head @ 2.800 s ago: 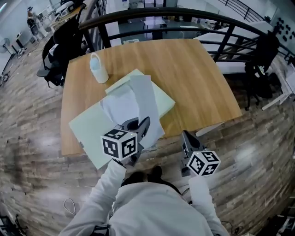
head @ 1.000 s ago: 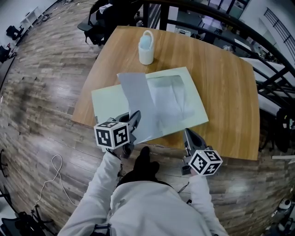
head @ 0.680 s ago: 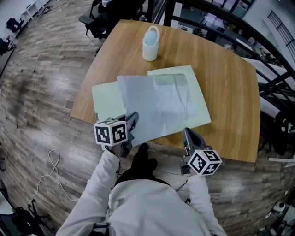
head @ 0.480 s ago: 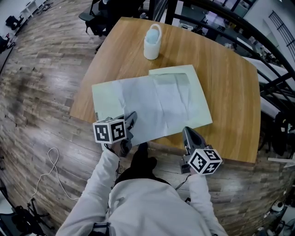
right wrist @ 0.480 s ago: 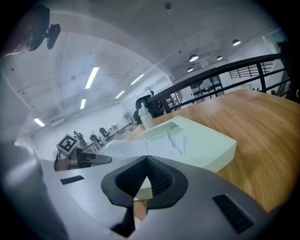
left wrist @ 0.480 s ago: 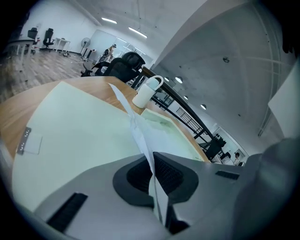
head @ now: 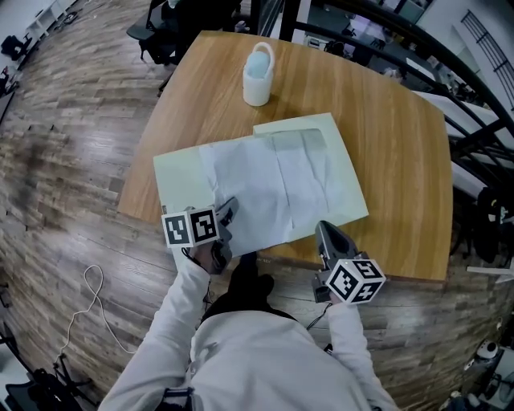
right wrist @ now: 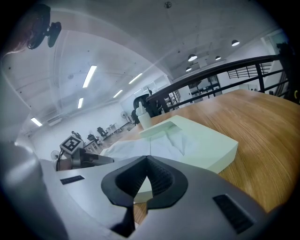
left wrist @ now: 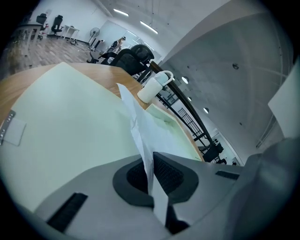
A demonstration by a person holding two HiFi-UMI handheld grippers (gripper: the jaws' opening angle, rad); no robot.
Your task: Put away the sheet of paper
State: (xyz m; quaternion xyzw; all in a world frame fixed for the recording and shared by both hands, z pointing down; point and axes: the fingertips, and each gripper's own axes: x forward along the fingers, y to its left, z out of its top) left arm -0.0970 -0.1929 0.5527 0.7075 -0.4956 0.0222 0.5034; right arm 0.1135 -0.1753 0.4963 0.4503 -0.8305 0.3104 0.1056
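The white sheet of paper (head: 265,189) lies spread across an open pale green folder (head: 181,172) on the wooden table (head: 393,144). My left gripper (head: 227,209) is at the sheet's near left corner and shut on it. In the left gripper view the paper (left wrist: 140,131) stands on edge, pinched between the dark pads of the left gripper (left wrist: 149,161). My right gripper (head: 324,231) hangs just off the table's near edge, shut and holding nothing. In the right gripper view the right gripper (right wrist: 147,161) points at the folder (right wrist: 206,145) and the paper (right wrist: 140,150).
A white handled cup (head: 257,76) stands at the far side of the table, behind the folder; it also shows as the cup (left wrist: 152,89). A dark railing (head: 450,72) runs behind the table. Office chairs (head: 161,24) stand at the far left. A cable (head: 88,293) lies on the wooden floor.
The sheet, raised and folded over as a narrow grey strip a second ago, has come down flat over the open folder. The left gripper kept hold of its corner. The right gripper barely moved.
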